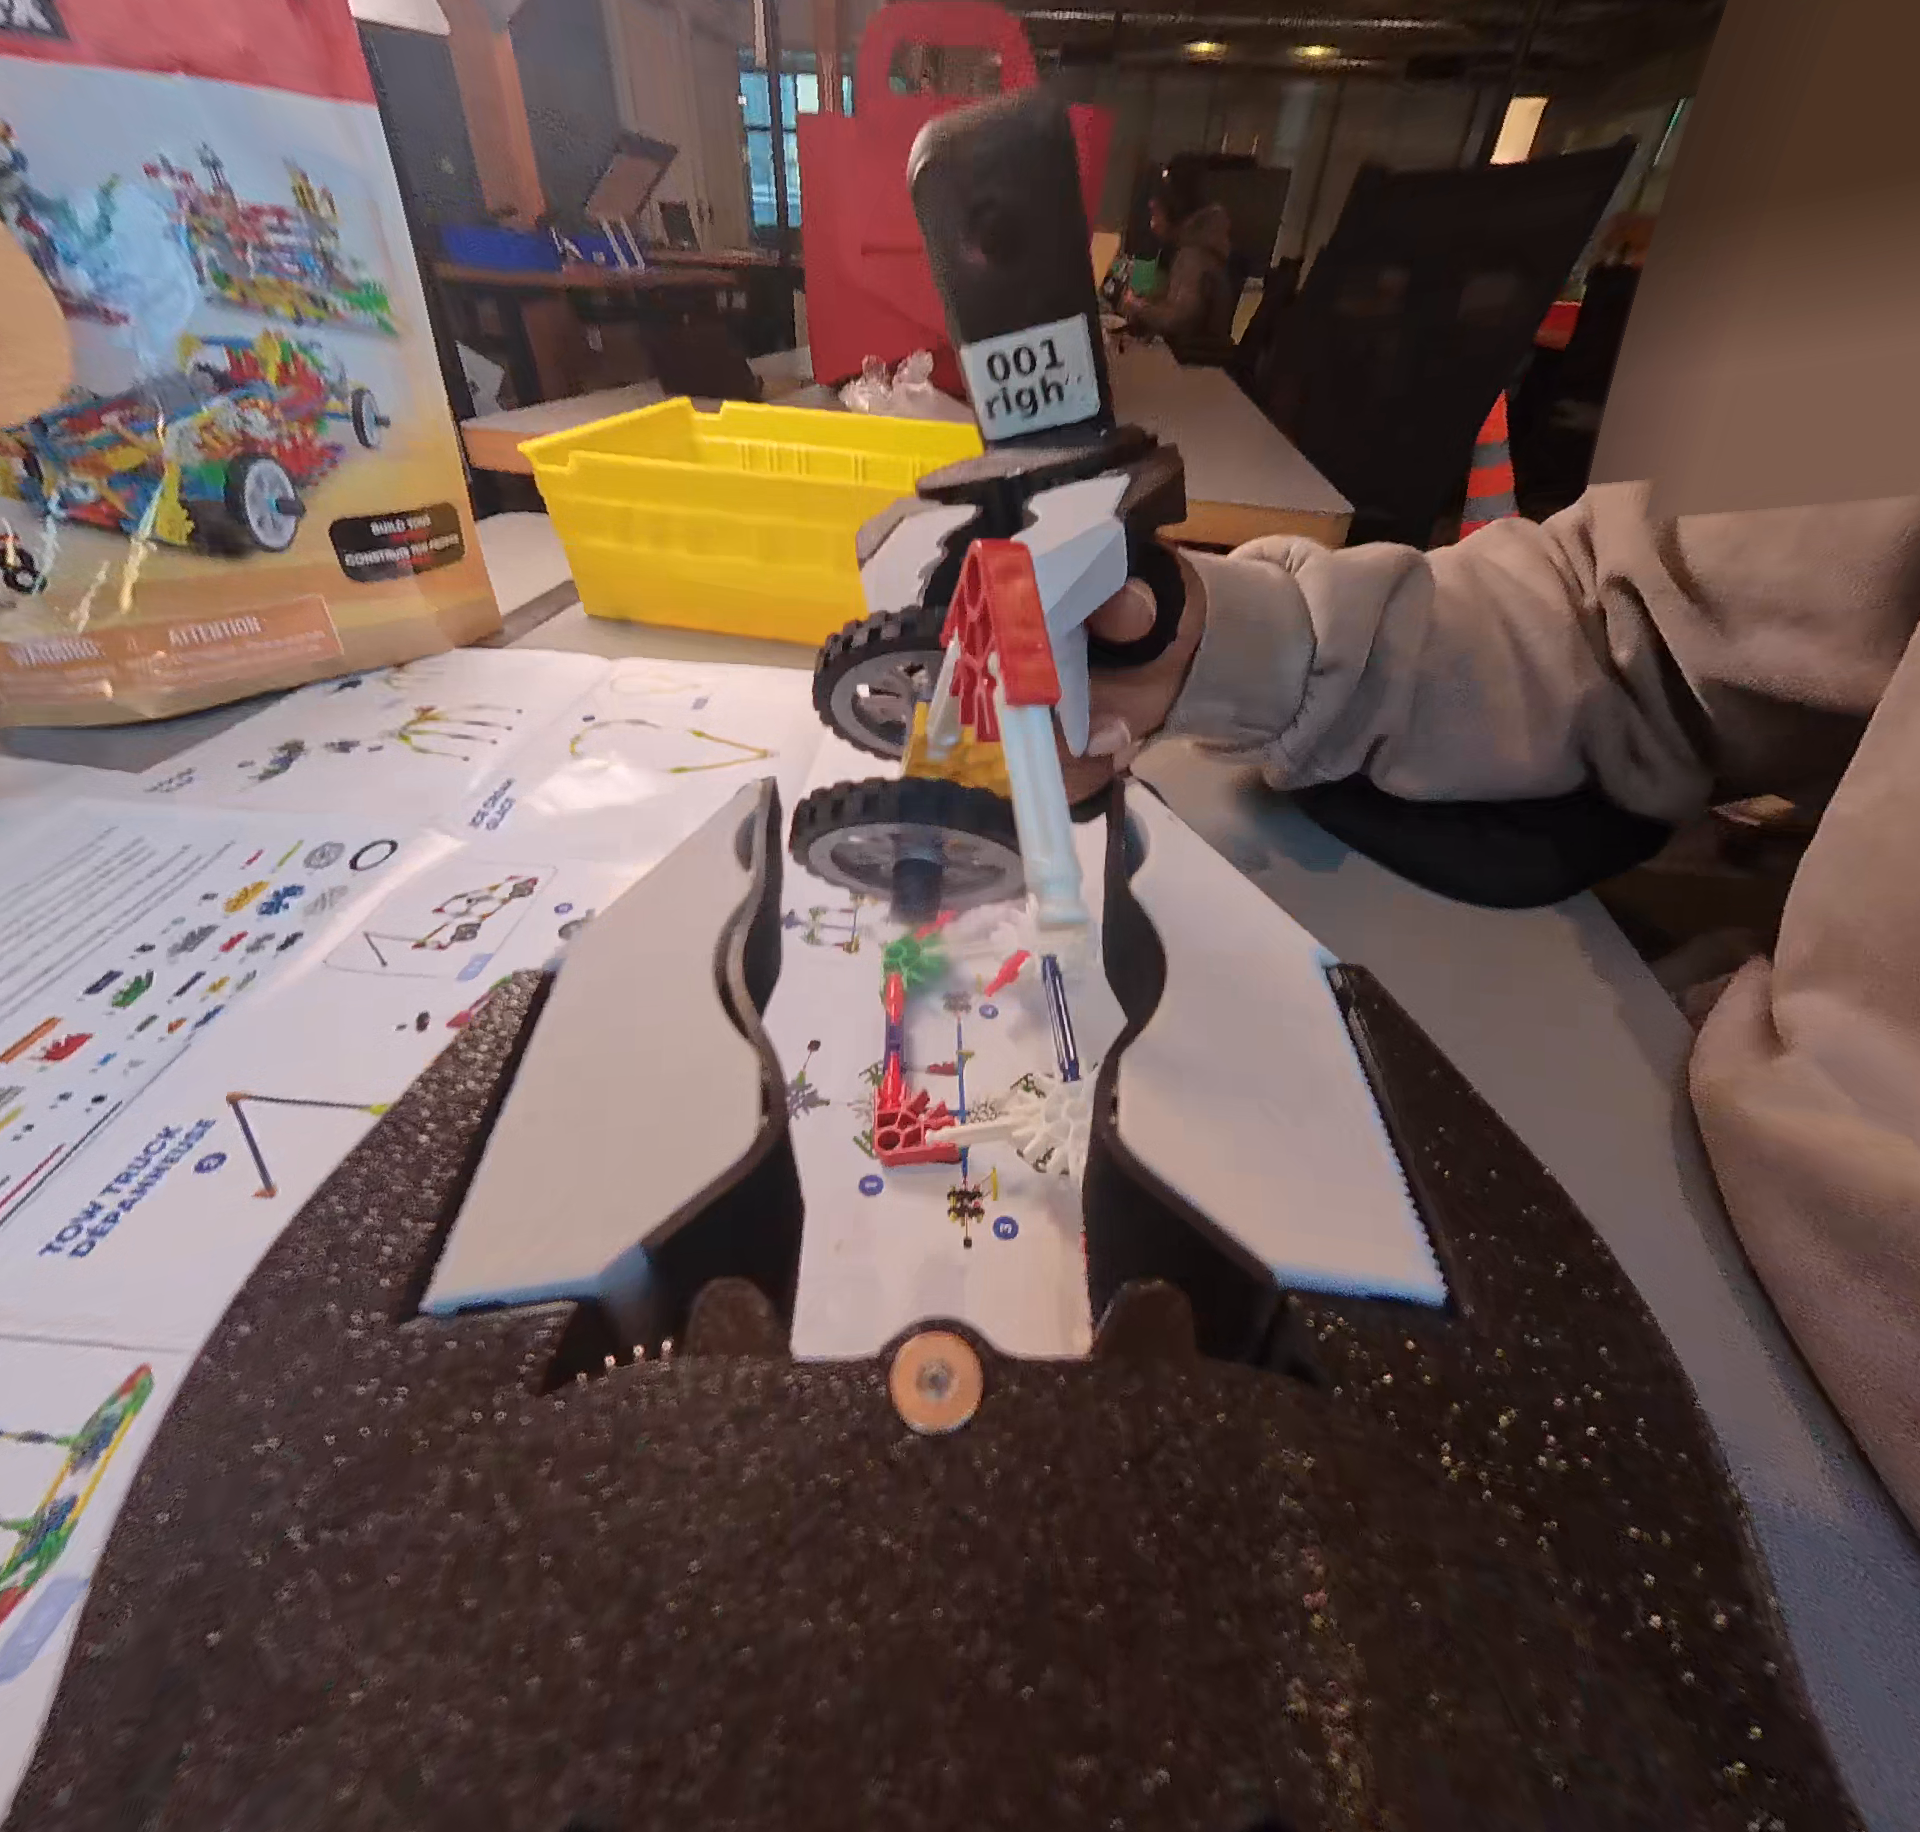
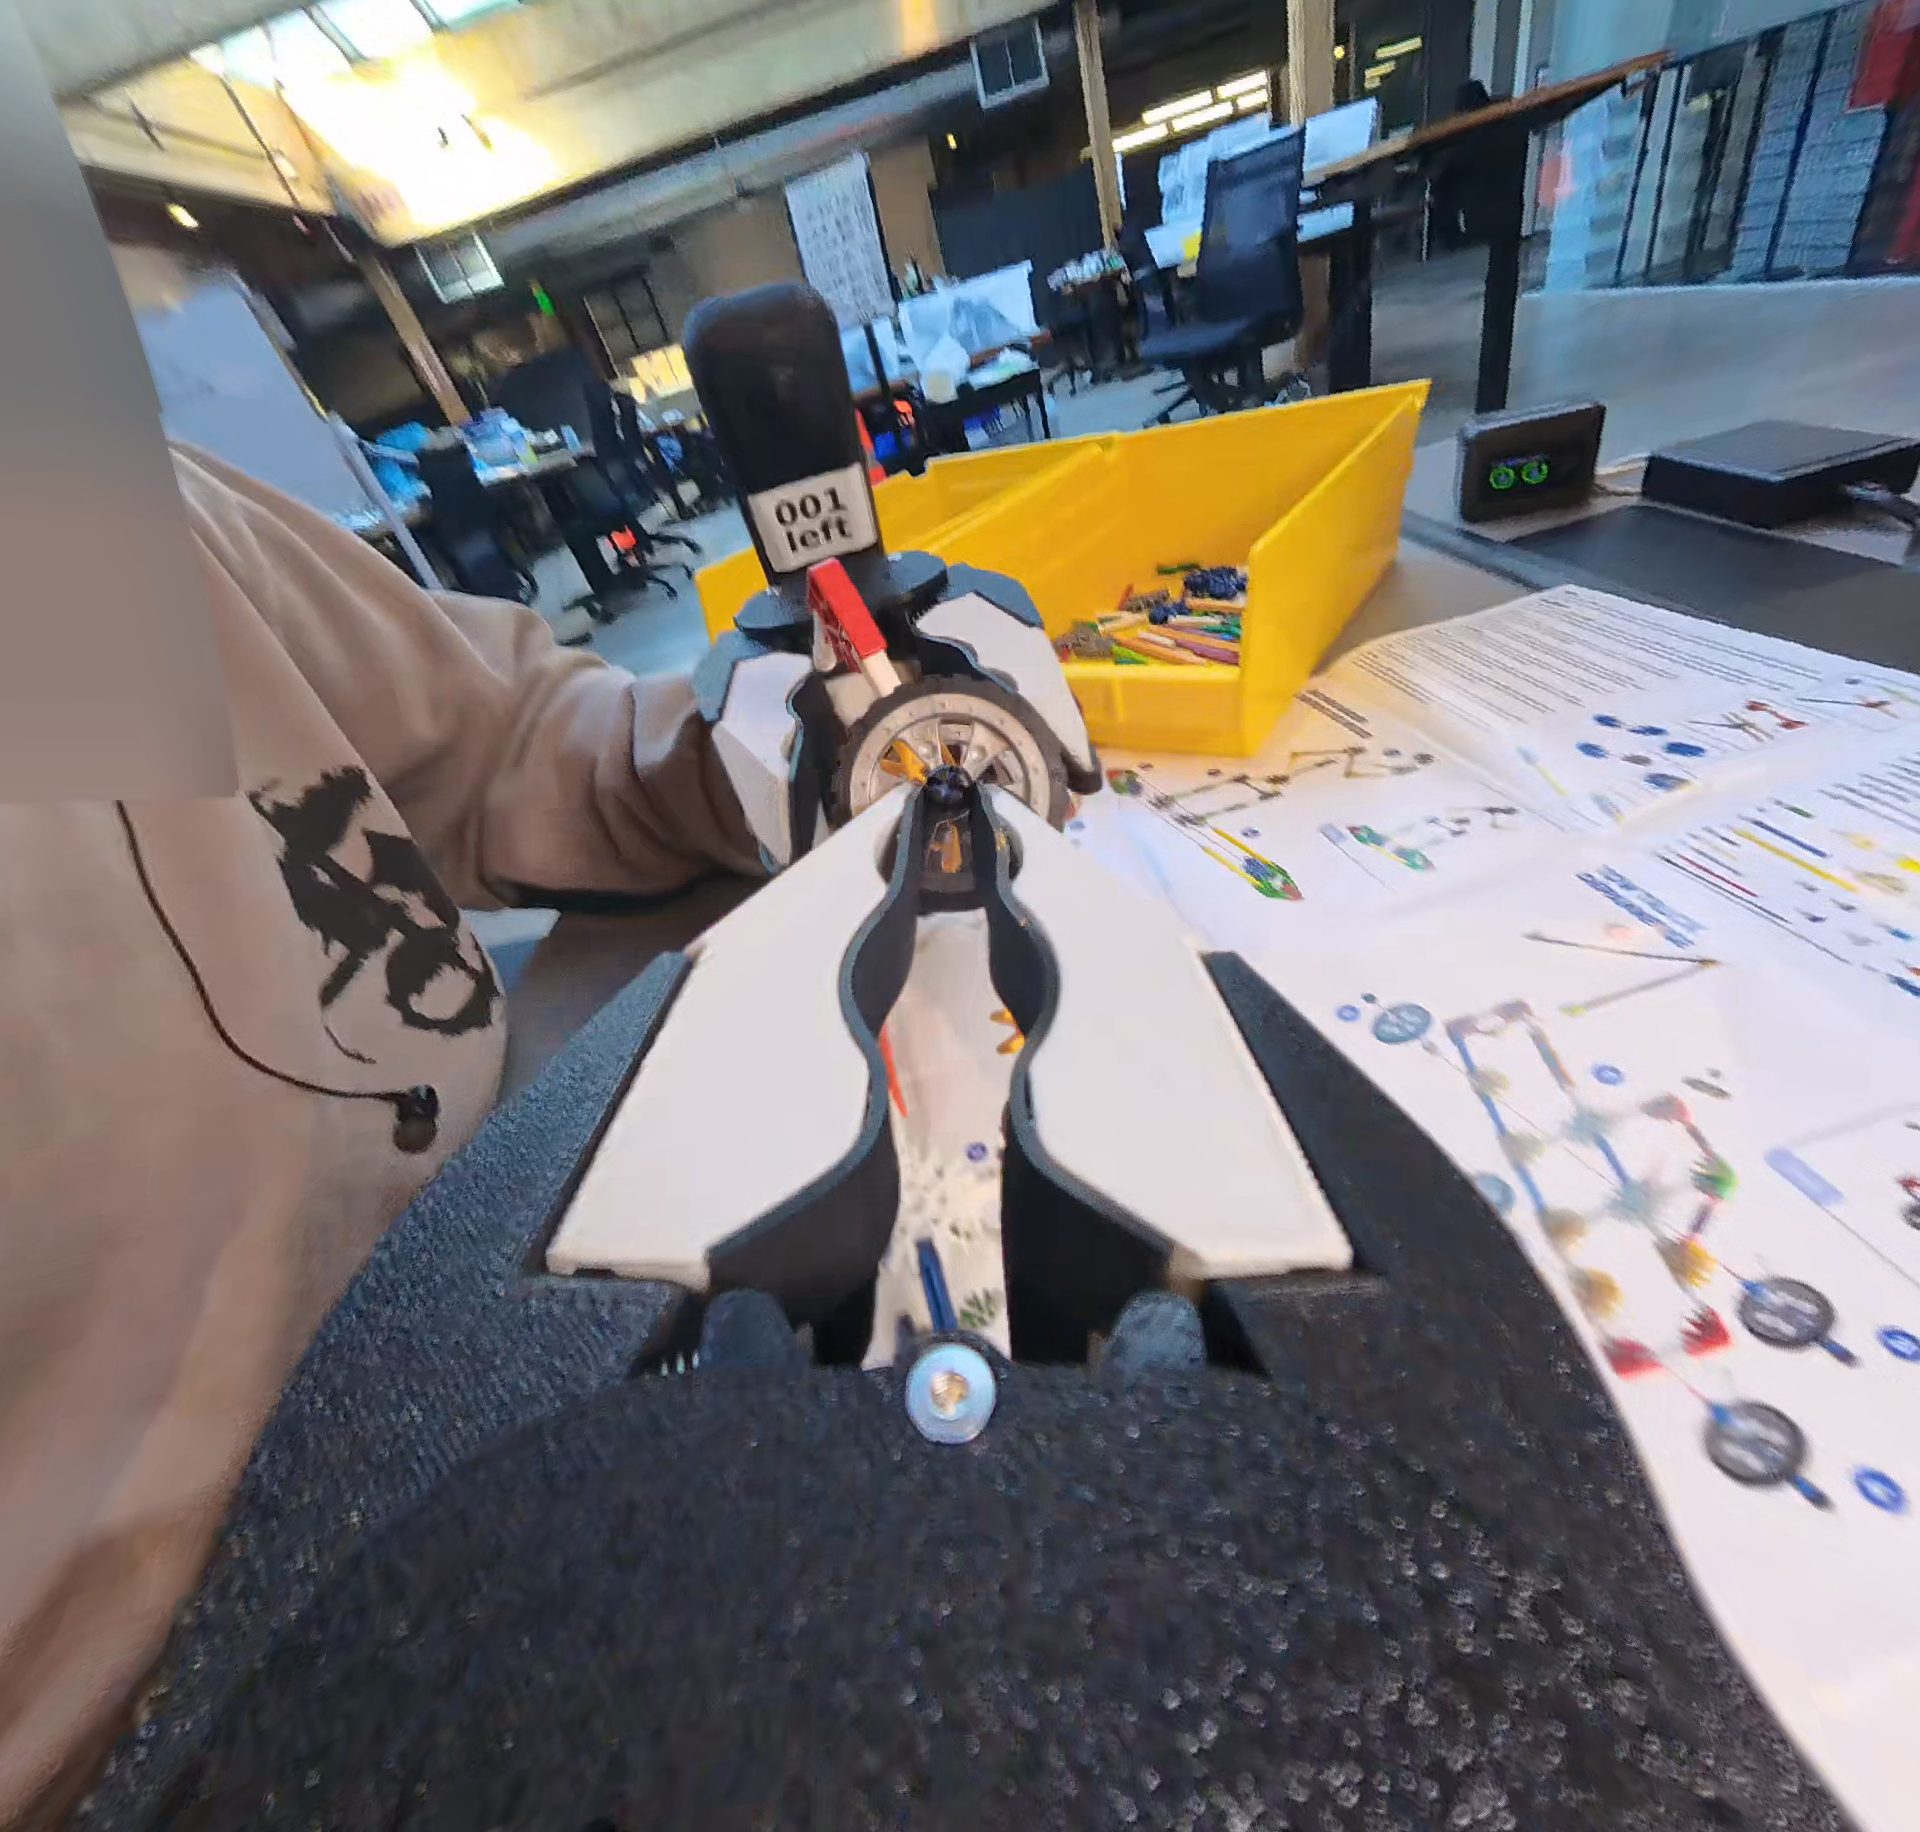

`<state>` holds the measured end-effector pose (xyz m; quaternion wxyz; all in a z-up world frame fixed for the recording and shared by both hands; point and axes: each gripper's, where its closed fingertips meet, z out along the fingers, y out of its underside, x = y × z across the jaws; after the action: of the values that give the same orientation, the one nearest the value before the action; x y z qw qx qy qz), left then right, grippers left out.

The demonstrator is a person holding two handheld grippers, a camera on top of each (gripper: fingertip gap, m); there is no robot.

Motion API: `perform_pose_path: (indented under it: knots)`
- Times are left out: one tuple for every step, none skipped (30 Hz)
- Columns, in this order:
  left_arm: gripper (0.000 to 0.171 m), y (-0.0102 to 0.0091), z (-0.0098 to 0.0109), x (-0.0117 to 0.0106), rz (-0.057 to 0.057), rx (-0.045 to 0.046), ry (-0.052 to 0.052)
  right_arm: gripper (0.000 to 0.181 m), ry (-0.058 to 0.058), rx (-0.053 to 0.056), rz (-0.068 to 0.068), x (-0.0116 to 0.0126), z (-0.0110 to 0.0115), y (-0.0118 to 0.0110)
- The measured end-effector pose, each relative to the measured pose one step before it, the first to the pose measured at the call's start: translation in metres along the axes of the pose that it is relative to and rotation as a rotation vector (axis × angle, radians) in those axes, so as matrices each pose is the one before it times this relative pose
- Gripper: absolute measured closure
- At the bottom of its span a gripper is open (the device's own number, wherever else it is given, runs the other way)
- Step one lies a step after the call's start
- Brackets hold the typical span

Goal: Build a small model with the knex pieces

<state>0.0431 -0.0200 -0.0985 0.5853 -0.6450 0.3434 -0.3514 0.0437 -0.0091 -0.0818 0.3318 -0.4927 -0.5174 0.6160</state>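
Left tool (image 1: 940, 816): lower centre of the left wrist view, jaws spread wide, gripping nothing. Flanked the lower wheel (image 1: 904, 847) and the white rod (image 1: 1049, 826) of the wheeled assembly (image 1: 977, 702); contact with either could not be told.

Right tool (image 2: 945, 795): centre of the right wrist view, fingertips pinched together on the black axle stub at the wheel hub. Seen above centre in the left wrist view, gripped by a hand (image 1: 1132, 660) in a beige sleeve (image 1: 1455, 660).

Wheeled assembly: raised above the instruction sheet (image 1: 312, 899), centre of the left wrist view. Made up of two black-tyred wheels on one axle, the upper wheel (image 1: 878, 676) above the lower, a red connector (image 1: 997, 629) at top, a yellow connector (image 1: 961, 748) between the wheels, and the white rod slanting down to the right.

Small red and white pieces (image 1: 977, 1128): lay on the sheet between the left tool's fingers.

Instruction sheet: spread flat over the grey table (image 1: 1507, 1034), left and centre.

Yellow bin (image 1: 727, 515): stood on the table beyond the sheet, centre left; held loose coloured rods (image 2: 1174, 629), seen in the right wrist view.

Toy box (image 1: 208, 328): stood upright, upper left, just beside the bin.
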Motion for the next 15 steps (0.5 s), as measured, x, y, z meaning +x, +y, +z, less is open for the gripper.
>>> perform_pose_path:
  knots:
    - [0.114,-0.00496,0.00091,0.00309,0.0156,0.01759,0.0010,0.175,-0.0280,0.0367,0.0294,-0.00545,0.00450,-0.00284]
    - [0.119,-0.00210,0.00052,0.00241,0.0162,0.00283,0.0006,0.175,-0.0314,0.0215,0.0348,-0.00542,0.00461,-0.00035]
    - [0.120,-0.00083,-0.00068,0.00242,0.0177,-0.00057,0.0036,0.175,-0.0171,0.0244,0.0217,-0.00296,0.00284,-0.00129]
    - [0.120,-0.00109,-0.00161,0.00057,0.0119,0.00195,-0.0035,0.175,-0.0094,0.0048,0.0058,-0.00126,0.00074,0.00036]
    - [0.121,0.00054,-0.00140,0.00124,0.0006,-0.01083,0.0093,0.175,-0.0064,-0.0176,-0.0081,-0.00052,-0.00008,0.00274]
    - [0.121,0.00242,-0.00075,0.00087,-0.0081,-0.02350,0.0130,0.176,0.0010,-0.0276,-0.0171,0.00026,-0.00045,0.00402]
    - [0.121,0.00244,-0.00081,0.00087,-0.0060,-0.01788,0.0136,0.174,0.0034,-0.0339,-0.0199,0.00015,-0.00023,0.00476]
    - [0.121,0.00264,-0.00049,0.00184,-0.0040,-0.01590,0.0194,0.175,0.0007,-0.0344,-0.0261,-0.00103,-0.00011,0.00449]
    - [0.122,0.00328,0.00002,0.00201,-0.0058,-0.01992,0.0200,0.174,0.0046,-0.0282,-0.0335,-0.00113,0.00004,0.00338]
    - [0.122,0.00347,0.00045,0.00197,-0.0092,-0.02140,0.0195,0.174,0.0090,-0.0273,-0.0366,-0.00073,0.00012,0.00294]
    - [0.122,0.00261,0.00071,0.00111,-0.0081,-0.01447,0.0119,0.174,0.0165,-0.0328,-0.0379,0.00021,0.00029,0.00365]
    - [0.122,0.00183,0.00045,0.00111,-0.0053,-0.00736,0.0114,0.174,0.0083,-0.0271,-0.0368,-0.00119,0.00019,0.00280]
    - [0.122,0.00129,0.00044,0.00164,-0.0079,-0.00398,0.0140,0.174,0.0019,-0.0141,-0.0242,-0.00166,0.00006,0.00107]
    - [0.122,0.00107,0.00044,0.00181,-0.0069,-0.00462,0.0138,0.174,-0.0012,-0.0091,-0.0159,-0.00166,-0.00008,0.00046]
    - [0.122,0.00162,0.00049,0.00164,-0.0033,-0.01052,0.0120,0.174,-0.0023,-0.0128,-0.0149,-0.00152,-0.00002,0.00114]
